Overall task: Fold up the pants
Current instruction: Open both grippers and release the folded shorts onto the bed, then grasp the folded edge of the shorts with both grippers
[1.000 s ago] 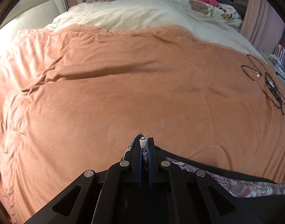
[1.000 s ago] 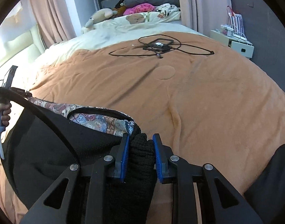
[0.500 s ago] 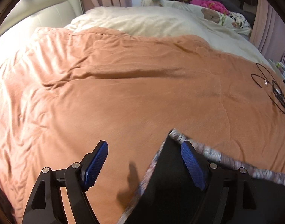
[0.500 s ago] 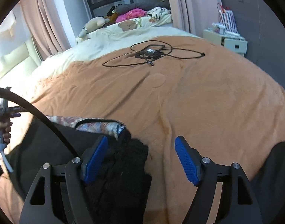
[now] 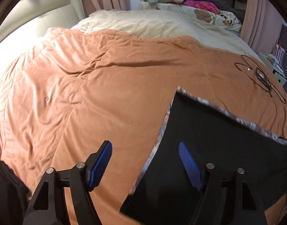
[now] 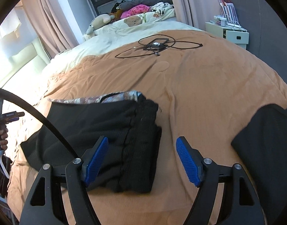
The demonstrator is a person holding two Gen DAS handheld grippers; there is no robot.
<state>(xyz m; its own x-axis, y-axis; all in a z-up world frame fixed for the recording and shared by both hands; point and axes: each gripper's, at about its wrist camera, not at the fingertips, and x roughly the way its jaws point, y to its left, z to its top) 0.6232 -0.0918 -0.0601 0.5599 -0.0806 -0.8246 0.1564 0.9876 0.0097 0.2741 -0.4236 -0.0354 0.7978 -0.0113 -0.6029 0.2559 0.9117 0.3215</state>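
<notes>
1. The black pants (image 6: pixel 98 131) lie folded on the orange blanket (image 6: pixel 209 86), patterned lining showing along the far edge
2. Left gripper (image 5: pixel 145 164) hovers above the pants' corner, jaws spread, holding nothing
3. Right gripper (image 6: pixel 142 161) (blue pads) hangs over the pants' ribbed waistband (image 6: pixel 143 140), jaws wide apart
4. A black cable (image 6: pixel 156 46) lies well beyond the pants

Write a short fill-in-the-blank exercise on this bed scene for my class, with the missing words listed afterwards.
1. The black pants lie on an ______ blanket.
2. The right gripper is ______, holding nothing.
3. The left gripper is likewise ______.
4. A tangle of black ______ lies on the blanket beyond the pants.

Missing words: orange; open; open; cable
</notes>
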